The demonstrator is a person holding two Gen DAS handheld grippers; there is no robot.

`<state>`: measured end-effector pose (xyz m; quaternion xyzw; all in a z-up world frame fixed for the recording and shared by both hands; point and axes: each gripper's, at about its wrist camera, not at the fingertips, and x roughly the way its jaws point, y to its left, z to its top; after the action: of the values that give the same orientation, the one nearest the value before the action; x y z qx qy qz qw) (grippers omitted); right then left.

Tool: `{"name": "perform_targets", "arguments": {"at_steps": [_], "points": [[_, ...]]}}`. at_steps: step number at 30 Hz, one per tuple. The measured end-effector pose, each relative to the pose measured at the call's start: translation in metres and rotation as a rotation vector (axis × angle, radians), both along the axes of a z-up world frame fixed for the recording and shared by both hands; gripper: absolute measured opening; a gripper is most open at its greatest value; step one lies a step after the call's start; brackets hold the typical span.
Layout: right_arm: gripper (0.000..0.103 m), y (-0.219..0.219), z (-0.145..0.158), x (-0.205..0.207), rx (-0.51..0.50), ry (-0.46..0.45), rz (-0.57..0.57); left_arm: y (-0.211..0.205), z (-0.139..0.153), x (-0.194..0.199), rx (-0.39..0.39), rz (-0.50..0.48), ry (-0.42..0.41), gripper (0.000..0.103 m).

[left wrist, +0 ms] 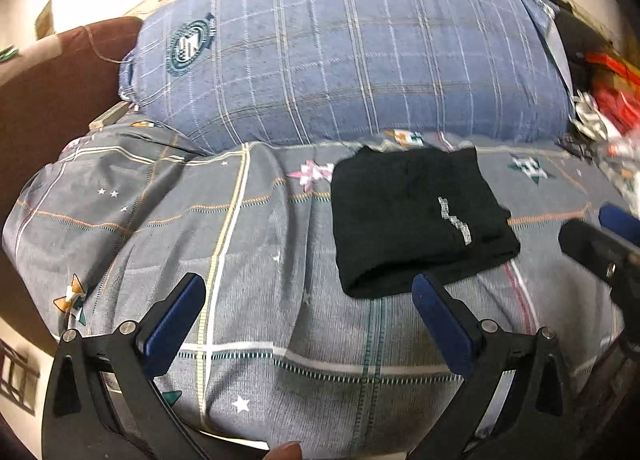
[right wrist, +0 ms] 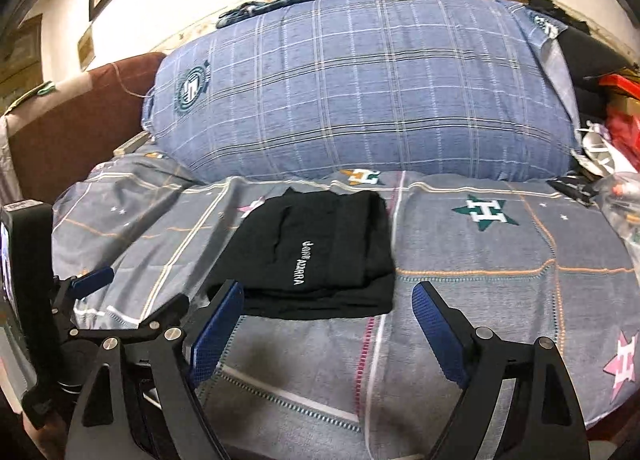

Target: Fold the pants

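The black pants (right wrist: pixel 320 256) lay folded on the gray bedspread (right wrist: pixel 480 260), both the left gripper (left wrist: pixel 308 292) and right gripper (right wrist: pixel 328 300) spread wide and empty.

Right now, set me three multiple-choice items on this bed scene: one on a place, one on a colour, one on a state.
1. Where do the folded pants lie?
A. On the grey patterned bedspread, in front of the blue plaid pillow
B. On top of the pillow
C. On the floor

2. What colour are the pants?
A. Red
B. Black
C. White

3. How do the left claw and right claw stand?
A. Both shut on the pants
B. Left shut, right open
C. Both open, holding nothing

Answers: 1 A, the pants rest flat on the bedspread with the pillow behind them. 2 B, the cloth is black with small white lettering. 3 C, in each wrist view the blue pads stand wide apart with only bedding between them.
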<state>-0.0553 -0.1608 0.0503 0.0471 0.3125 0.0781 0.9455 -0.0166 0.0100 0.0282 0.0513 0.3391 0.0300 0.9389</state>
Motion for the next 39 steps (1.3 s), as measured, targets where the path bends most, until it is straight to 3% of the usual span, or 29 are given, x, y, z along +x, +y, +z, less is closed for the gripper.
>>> {"name": "perform_targets", "arguments": {"at_steps": [6, 17, 39], "points": [[0.088, -0.007, -0.012, 0.011, 0.035, 0.049, -0.018, 0.002, -0.007, 0.016, -0.034, 0.046, 0.035, 0.103], [0.088, -0.009, -0.033, 0.032, 0.057, 0.133, -0.009, -0.005, -0.014, 0.027, -0.009, 0.040, 0.067, 0.103], [0.088, -0.006, -0.030, 0.029, 0.010, 0.140, -0.018, -0.010, -0.012, 0.023, 0.018, 0.016, 0.055, 0.103]]}}
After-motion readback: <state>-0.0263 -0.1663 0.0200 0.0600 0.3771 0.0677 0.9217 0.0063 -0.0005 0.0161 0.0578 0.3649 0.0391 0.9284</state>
